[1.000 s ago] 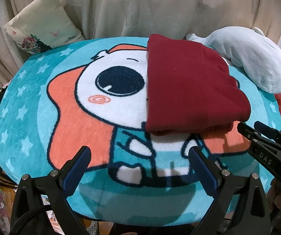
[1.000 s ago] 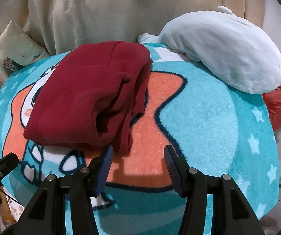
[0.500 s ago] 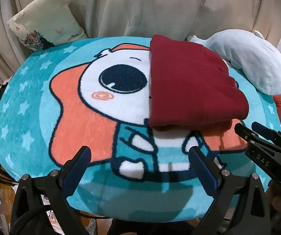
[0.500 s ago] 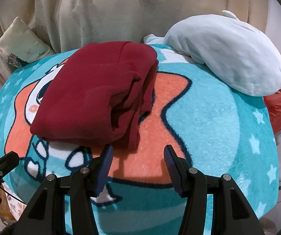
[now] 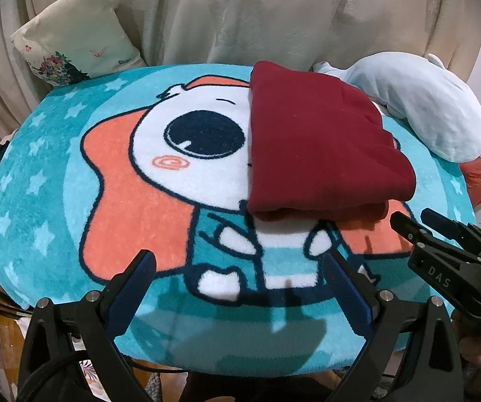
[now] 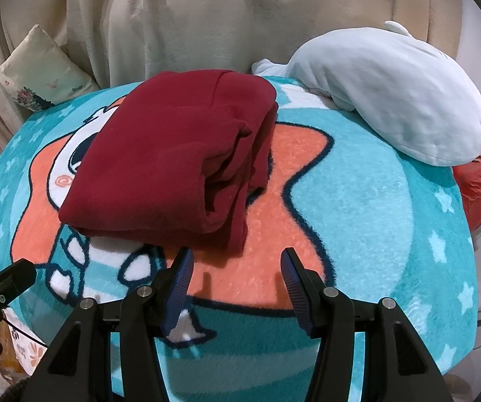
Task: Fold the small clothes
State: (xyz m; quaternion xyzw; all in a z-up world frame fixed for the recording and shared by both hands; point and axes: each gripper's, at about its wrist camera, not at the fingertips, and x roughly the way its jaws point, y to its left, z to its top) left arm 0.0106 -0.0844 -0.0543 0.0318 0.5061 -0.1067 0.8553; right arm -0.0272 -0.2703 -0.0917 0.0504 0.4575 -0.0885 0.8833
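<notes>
Jaws of your left gripper (image 5: pixel 238 276) gape wide, empty, over the blanket (image 5: pixel 72 181); your right gripper (image 6: pixel 237 276) stands narrower, also empty. Just beyond both lies the folded sweater (image 6: pixel 170 164), plush toy (image 6: pixel 391 90) farther right.

**Dark red garment sits folded on the cartoon blanket**

And there it is, the dark red fleece garment (image 5: pixel 320 147) (image 6: pixel 166 164), folded into a thick, roughly rectangular bundle and lying flat on the fuzzy teal cartoon-print blanket (image 5: pixel 72 174) (image 6: pixel 367 201). From the left wrist camera its top face looks smooth, its left edge straight, covering the right half of the printed cartoon face. Over on the right wrist camera, the right side gapes a little, showing several stacked layers and soft creases. Nothing is gripping it.
</notes>
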